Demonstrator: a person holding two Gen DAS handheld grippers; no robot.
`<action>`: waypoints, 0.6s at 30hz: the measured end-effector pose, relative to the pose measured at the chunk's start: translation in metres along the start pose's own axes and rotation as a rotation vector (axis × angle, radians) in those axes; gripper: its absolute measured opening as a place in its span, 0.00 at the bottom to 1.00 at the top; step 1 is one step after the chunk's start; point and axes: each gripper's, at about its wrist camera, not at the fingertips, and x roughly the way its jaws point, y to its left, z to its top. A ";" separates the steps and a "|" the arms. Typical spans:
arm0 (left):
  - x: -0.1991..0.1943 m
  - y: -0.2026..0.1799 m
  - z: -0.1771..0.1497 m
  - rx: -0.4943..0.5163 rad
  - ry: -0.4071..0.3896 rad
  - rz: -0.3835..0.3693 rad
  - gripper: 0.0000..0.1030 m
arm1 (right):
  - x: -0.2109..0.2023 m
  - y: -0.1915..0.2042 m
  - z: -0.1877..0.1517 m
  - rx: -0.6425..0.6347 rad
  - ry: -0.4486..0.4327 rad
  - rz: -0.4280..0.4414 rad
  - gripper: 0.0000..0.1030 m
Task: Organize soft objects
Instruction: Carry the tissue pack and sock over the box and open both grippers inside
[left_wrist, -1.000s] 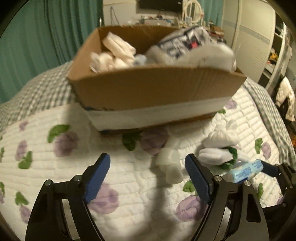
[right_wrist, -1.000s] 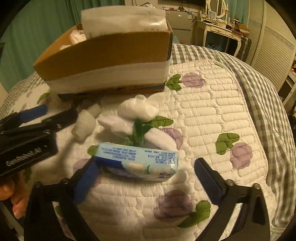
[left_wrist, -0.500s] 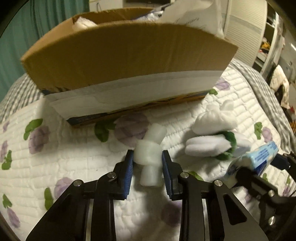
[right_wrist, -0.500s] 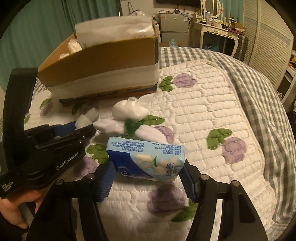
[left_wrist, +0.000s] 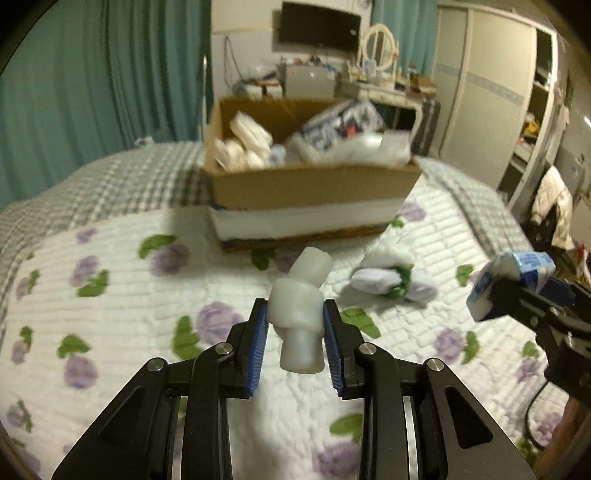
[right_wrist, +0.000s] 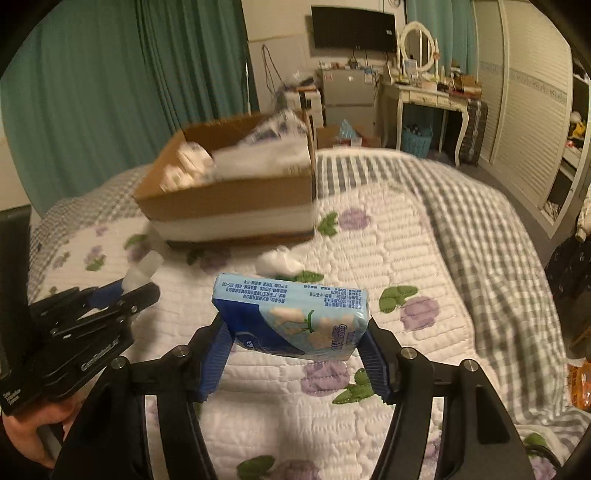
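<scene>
My left gripper (left_wrist: 295, 332) is shut on a knotted white sock bundle (left_wrist: 300, 317) and holds it above the quilt. My right gripper (right_wrist: 295, 343) is shut on a blue tissue pack (right_wrist: 295, 317), also lifted; it shows in the left wrist view (left_wrist: 509, 284). An open cardboard box (left_wrist: 310, 188) holding white soft items and a printed pack stands on the bed ahead, also in the right wrist view (right_wrist: 236, 199). A white-and-green soft bundle (left_wrist: 388, 277) lies on the quilt in front of the box; in the right wrist view (right_wrist: 279, 262) the tissue pack partly hides it.
The bed has a white floral quilt (left_wrist: 110, 295) over a grey checked blanket (right_wrist: 480, 221). Teal curtains (left_wrist: 92, 74) hang behind. A dresser with a mirror (right_wrist: 421, 85) and wardrobe doors (right_wrist: 528, 110) stand at the far right.
Both grippers have risen and pulled back from the box, each lifting its item off the quilt. The box now looks farther away and its inside is visible.
</scene>
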 end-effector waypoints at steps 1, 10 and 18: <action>-0.014 0.001 0.000 -0.006 -0.022 0.002 0.28 | -0.008 0.002 0.001 -0.005 -0.015 -0.001 0.61; -0.105 0.009 0.016 -0.043 -0.182 -0.004 0.28 | -0.094 0.030 0.020 -0.059 -0.180 0.018 0.61; -0.192 0.012 0.035 -0.043 -0.360 -0.009 0.28 | -0.176 0.055 0.048 -0.112 -0.350 0.036 0.61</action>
